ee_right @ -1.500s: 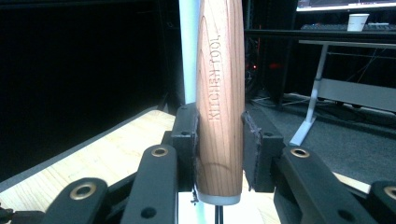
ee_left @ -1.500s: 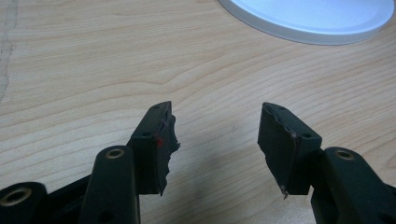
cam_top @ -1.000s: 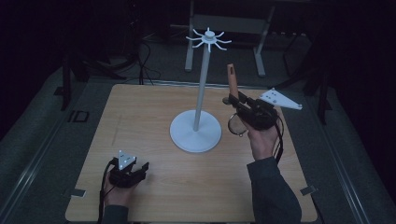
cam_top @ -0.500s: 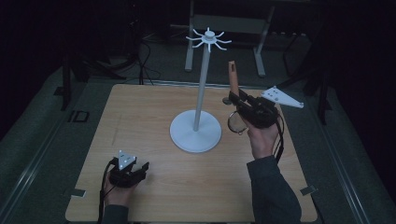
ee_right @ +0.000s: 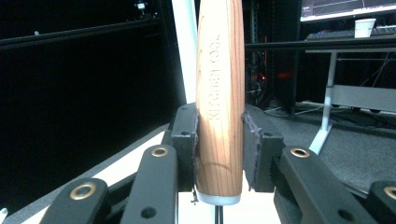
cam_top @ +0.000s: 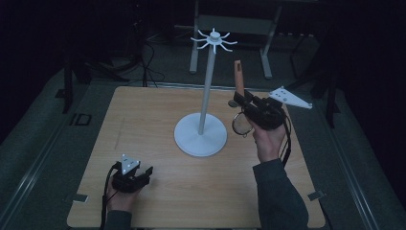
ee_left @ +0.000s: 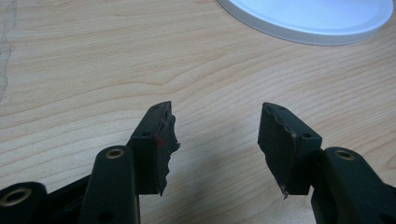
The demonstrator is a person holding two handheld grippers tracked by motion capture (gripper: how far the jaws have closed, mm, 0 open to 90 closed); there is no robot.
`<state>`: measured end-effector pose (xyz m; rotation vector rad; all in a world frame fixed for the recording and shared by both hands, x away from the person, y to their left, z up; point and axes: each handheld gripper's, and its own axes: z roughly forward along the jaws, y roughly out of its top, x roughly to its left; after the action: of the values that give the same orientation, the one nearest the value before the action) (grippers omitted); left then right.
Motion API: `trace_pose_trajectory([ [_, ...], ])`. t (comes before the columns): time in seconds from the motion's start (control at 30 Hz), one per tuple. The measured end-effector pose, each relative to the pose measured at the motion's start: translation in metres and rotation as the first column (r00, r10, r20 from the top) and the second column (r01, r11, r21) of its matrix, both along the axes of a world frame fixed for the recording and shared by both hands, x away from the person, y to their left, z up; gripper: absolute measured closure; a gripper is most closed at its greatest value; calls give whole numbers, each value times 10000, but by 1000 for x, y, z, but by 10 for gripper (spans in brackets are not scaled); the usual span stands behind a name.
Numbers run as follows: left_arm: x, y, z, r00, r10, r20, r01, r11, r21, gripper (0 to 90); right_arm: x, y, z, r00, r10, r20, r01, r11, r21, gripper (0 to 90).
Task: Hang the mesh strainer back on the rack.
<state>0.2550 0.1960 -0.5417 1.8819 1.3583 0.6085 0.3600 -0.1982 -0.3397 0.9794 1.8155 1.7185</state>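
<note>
The right tool [ee_right: 219,154] pinches a wooden handle [ee_right: 219,93] upright (beside the white stand [cam_top: 201,129]); the left tool [ee_left: 215,140] rests spread on the tabletop [ee_left: 93,70].

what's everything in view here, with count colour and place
kitchen tool: 1, wooden handle standing upright with a metal ring end below, held above the table's right side
stand: 1, white, round base and tall pole topped by a ring of hooks, middle of the table
table: 1, light wood, centre of the high view
desk frame: 1, grey, on the floor behind the table
cup: 1, white, on a far desk in the right gripper view
left gripper: 1, black, jaws open over bare wood, near left corner
right gripper: 1, black, shut on the wooden handle
hands: 2, one on each gripper, dark sleeve on the right
</note>
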Motion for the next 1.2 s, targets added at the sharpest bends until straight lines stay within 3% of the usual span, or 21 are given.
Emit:
trace_pose_trajectory([
  [0.7, 0, 0, 0, 10000, -17, -16, 17, 10000, 5, 454, 1, 8, 24, 9978, 428, 498, -463, 9964, 711, 689],
  [1.2, 0, 1, 0, 10000, 2, -7, -2, 10000, -23, 454, 10, 20, 32, 9966, 702, 434, -731, 9949, 695, 690],
])
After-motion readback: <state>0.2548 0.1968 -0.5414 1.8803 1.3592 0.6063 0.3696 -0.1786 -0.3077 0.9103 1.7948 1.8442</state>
